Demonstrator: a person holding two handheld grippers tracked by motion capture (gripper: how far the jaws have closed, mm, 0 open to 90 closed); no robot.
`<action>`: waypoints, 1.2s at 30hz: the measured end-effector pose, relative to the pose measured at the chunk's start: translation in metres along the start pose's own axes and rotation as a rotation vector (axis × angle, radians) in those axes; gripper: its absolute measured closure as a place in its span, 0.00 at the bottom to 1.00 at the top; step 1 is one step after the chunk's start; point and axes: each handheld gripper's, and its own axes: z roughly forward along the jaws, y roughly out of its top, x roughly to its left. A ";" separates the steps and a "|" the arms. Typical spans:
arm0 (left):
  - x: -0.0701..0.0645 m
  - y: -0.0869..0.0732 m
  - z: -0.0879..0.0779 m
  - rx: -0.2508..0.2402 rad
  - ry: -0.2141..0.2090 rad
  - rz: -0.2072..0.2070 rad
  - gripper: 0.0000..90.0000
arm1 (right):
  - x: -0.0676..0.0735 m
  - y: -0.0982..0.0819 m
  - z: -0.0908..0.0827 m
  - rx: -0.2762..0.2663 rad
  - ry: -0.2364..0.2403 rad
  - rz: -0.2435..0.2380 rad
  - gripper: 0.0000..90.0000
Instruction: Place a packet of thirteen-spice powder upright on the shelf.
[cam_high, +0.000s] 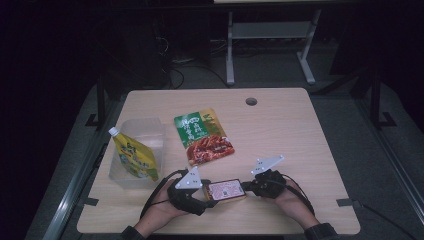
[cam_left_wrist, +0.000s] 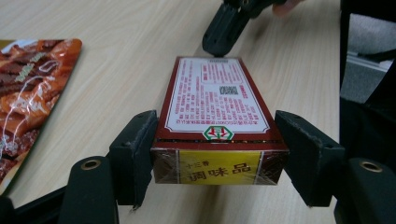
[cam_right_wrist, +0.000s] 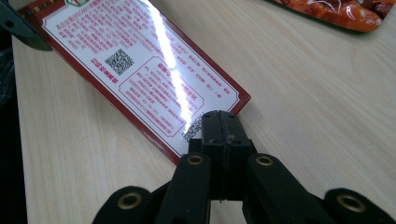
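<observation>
A dark red box with a white printed label lies flat near the table's front edge. My left gripper is shut on its near end, a pad pressed to each long side. The yellow end face of the box shows between those jaws. My right gripper is at the opposite end, jaws shut together with nothing between them. In the right gripper view, my right gripper's tips rest at the corner edge of the box. The left gripper view shows my right gripper touching the far end.
A green and red snack pouch lies flat in the middle of the table. A clear plastic bin at the left holds a yellow spouted pouch. A cable hole sits near the far edge.
</observation>
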 end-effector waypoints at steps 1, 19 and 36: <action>0.001 0.000 -0.001 -0.008 -0.002 -0.001 0.36 | 0.000 0.000 0.000 -0.001 0.002 -0.001 1.00; 0.007 0.029 -0.009 -0.106 -0.045 0.052 0.35 | 0.007 0.003 0.012 0.019 0.038 -0.010 1.00; 0.010 0.054 0.009 -0.170 -0.082 0.065 0.35 | 0.013 0.003 0.023 0.035 0.073 -0.004 1.00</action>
